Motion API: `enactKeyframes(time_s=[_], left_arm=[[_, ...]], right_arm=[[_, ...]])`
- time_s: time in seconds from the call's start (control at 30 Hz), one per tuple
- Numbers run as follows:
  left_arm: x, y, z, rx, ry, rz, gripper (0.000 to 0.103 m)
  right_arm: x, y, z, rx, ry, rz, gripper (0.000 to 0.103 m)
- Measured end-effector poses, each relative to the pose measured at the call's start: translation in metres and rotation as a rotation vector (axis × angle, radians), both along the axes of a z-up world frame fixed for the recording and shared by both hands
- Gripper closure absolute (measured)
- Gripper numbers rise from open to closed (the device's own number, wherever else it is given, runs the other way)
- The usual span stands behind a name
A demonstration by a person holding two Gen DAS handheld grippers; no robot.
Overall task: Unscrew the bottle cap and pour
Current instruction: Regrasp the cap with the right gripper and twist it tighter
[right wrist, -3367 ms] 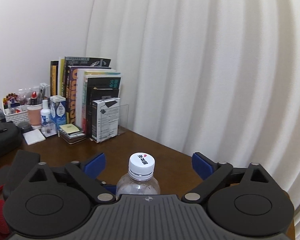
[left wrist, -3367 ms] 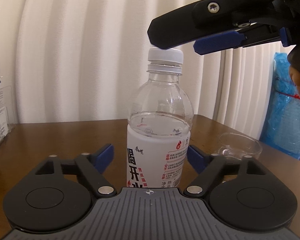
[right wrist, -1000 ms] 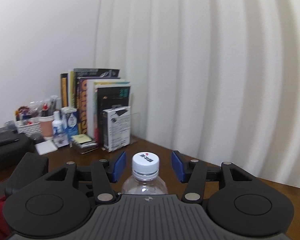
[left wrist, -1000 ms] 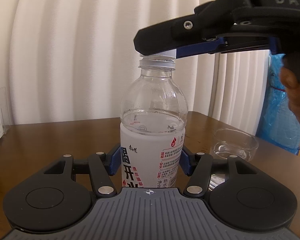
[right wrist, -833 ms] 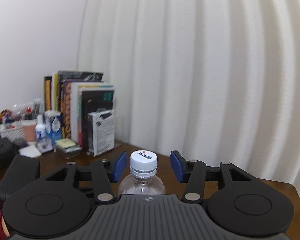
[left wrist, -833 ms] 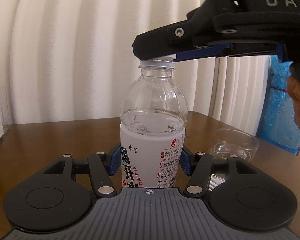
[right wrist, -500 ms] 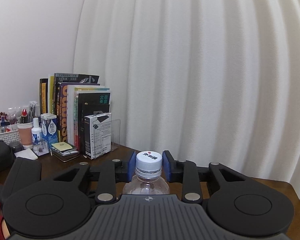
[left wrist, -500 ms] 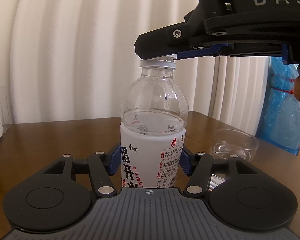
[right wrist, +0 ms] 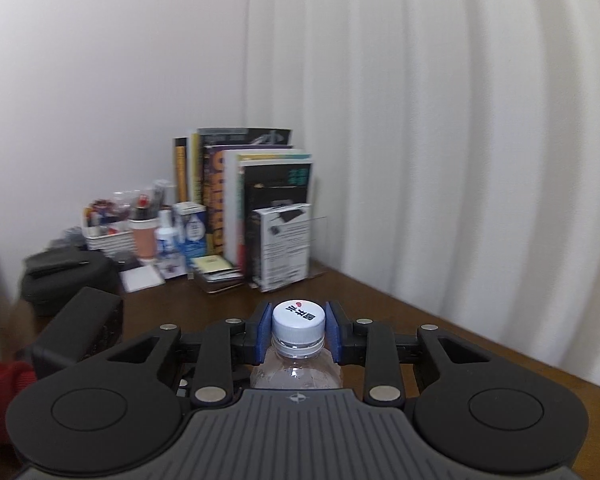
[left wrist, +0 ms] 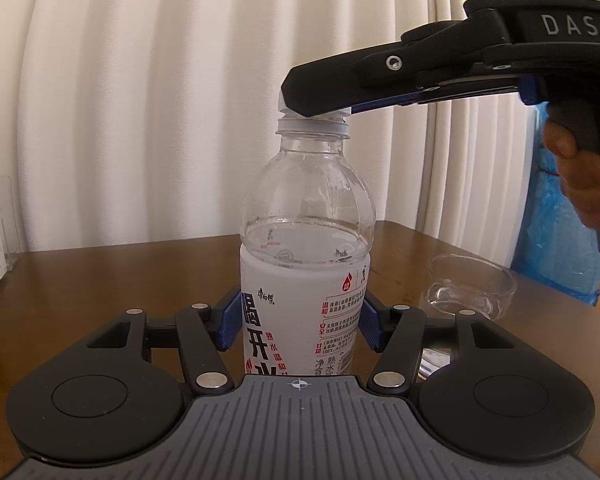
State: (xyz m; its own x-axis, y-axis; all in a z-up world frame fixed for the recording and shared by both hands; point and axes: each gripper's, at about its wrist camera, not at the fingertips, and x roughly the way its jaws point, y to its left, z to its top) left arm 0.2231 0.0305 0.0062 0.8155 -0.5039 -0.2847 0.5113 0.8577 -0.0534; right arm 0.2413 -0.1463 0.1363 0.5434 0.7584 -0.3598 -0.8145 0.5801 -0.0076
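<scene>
Now right tool (right wrist: 299, 332) has clamped cap (right wrist: 299, 322); left tool (left wrist: 300, 320) grips half-full bottle (left wrist: 306, 240).

Both tongs are showing matte black linkages, silver screw heads, ribbed grey bases and blue pads; the right tongs (left wrist: 316, 110) are bearing white "DAS" lettering, bare fingers (left wrist: 584, 176) wrapping their handle.

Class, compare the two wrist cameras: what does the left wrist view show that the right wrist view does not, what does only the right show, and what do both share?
Only the left wrist view shows the clear glass bowl, the bottle's white printed label and the water level, with the left hand-held gripper shut on the label.

Only the right wrist view shows the row of upright books, the white pen basket and the printed top of the white screw cap.

Both show the clear plastic water bottle, the brown wooden table and the right hand-held gripper clamping the cap.
</scene>
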Motion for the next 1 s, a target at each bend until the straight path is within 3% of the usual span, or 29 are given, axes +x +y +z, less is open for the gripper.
enactKeyframes(time_s=[0.17,0.37,0.43,0.5,0.53,0.8,1.0], left_arm=[[-0.001,0.001,0.000,0.001,-0.001,-0.003,0.045],[0.006,0.001,0.002,0.004,0.001,0.001,0.045],[0.007,0.001,0.003,0.001,0.004,0.002,0.045],[0.008,0.000,0.003,-0.001,0.005,0.003,0.045],[0.008,0.000,0.002,-0.001,0.005,0.004,0.045],[0.010,-0.003,0.000,-0.001,0.004,0.006,0.045],[0.008,-0.003,0.000,-0.001,0.004,0.007,0.045]], right_arm=[[0.008,-0.003,0.003,-0.016,-0.005,0.081,0.071],[0.004,-0.003,0.001,-0.011,-0.031,0.050,0.071],[-0.001,0.000,-0.001,-0.017,-0.049,0.020,0.069],[-0.006,0.003,-0.003,-0.023,-0.070,-0.018,0.051],[-0.010,0.006,-0.004,-0.024,-0.081,-0.042,0.050],[-0.040,0.035,-0.016,-0.032,-0.206,-0.308,0.051],[-0.044,0.051,-0.026,-0.013,-0.234,-0.439,0.054]])
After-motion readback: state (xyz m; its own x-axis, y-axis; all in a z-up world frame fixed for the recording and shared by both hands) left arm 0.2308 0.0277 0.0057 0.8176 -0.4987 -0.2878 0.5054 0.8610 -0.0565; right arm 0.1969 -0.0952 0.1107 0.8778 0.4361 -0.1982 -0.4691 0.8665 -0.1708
